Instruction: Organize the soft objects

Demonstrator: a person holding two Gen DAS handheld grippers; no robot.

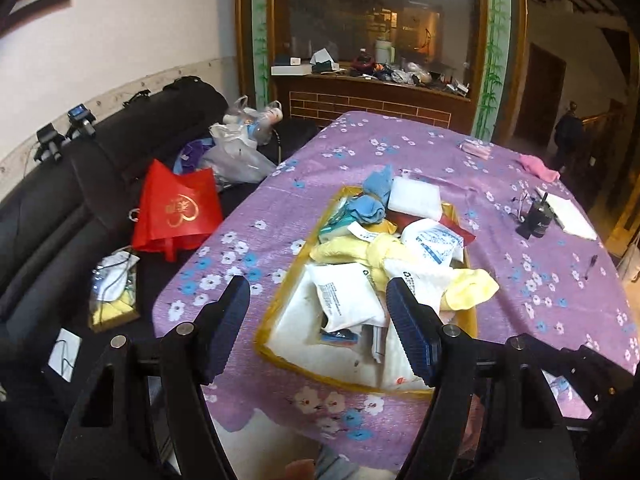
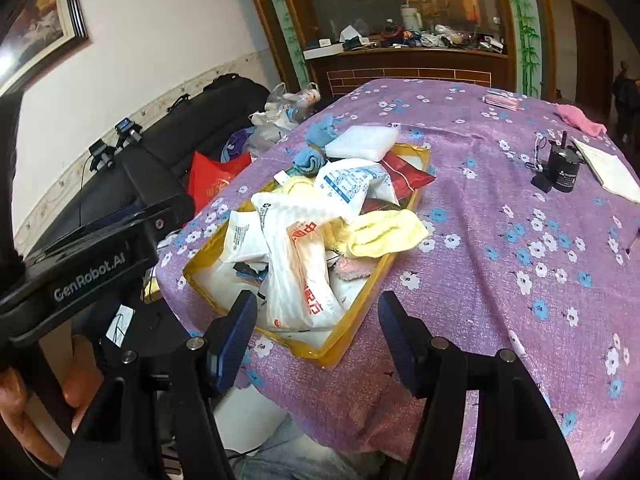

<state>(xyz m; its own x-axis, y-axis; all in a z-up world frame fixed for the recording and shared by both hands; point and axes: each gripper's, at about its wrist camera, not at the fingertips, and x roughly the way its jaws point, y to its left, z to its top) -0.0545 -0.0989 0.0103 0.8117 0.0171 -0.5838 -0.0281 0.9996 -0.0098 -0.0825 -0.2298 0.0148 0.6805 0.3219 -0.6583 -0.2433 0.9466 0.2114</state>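
A yellow-rimmed tray [image 1: 280, 292] [image 2: 360, 304] sits on the purple flowered tablecloth [image 1: 540, 240] [image 2: 500, 200], piled with soft things: white plastic bags [image 1: 344, 296] [image 2: 296, 264], a yellow cloth [image 1: 472, 284] [image 2: 384, 232], a blue cloth [image 1: 368, 204] [image 2: 312, 158] and a white foam block [image 1: 416, 196] [image 2: 364, 140]. My left gripper [image 1: 318, 292] is open and empty above the tray's near end. My right gripper [image 2: 318, 304] is open and empty over the tray's near corner. The left gripper's body [image 2: 88, 264] shows at the left of the right wrist view.
A pink cloth [image 1: 538, 166] [image 2: 580, 118] and a pink packet [image 1: 476, 148] [image 2: 502, 100] lie at the table's far side. A black motor [image 1: 538, 220] [image 2: 560, 168] and papers [image 2: 608, 168] lie right. A dark sofa [image 1: 60, 208] holds a red bag [image 1: 176, 208] and plastic bags [image 1: 236, 148].
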